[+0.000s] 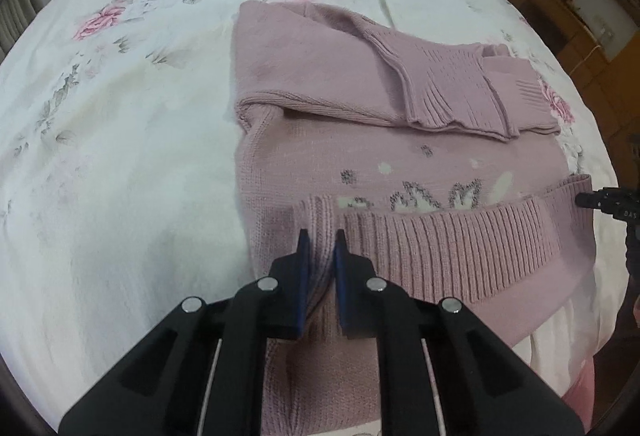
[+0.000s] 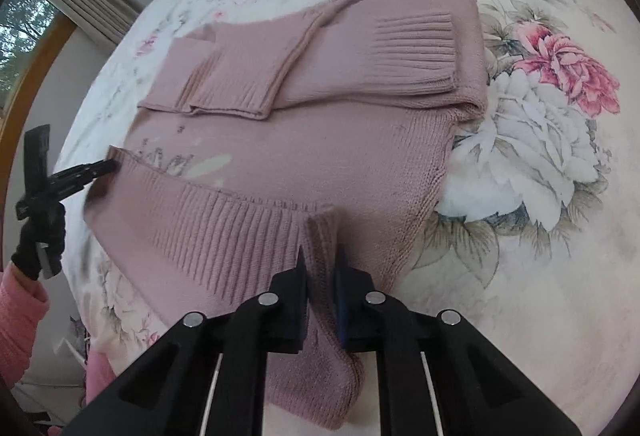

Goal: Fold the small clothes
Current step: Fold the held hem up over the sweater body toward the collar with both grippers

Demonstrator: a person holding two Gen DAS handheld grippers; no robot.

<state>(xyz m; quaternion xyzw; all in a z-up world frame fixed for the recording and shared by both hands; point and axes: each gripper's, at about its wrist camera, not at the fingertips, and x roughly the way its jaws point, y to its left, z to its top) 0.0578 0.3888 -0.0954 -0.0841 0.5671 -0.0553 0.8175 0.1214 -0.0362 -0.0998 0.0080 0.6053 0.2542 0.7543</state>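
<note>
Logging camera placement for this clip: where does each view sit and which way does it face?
Left wrist: on the left tool, looking forward across the pink sweater on the floral bedspread; its fingers pinch the ribbed hem.
Right wrist: on the right tool, pinching the hem's other end; a gloved hand and pink sleeve show at left.
Shared: sweater, hem, bedspread; each view shows the other tool.

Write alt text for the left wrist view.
The left gripper pinches the ribbed hem of a pink sweater lying on a floral bedspread, its sleeves folded across the body. The right gripper grips the hem's far corner.
</note>
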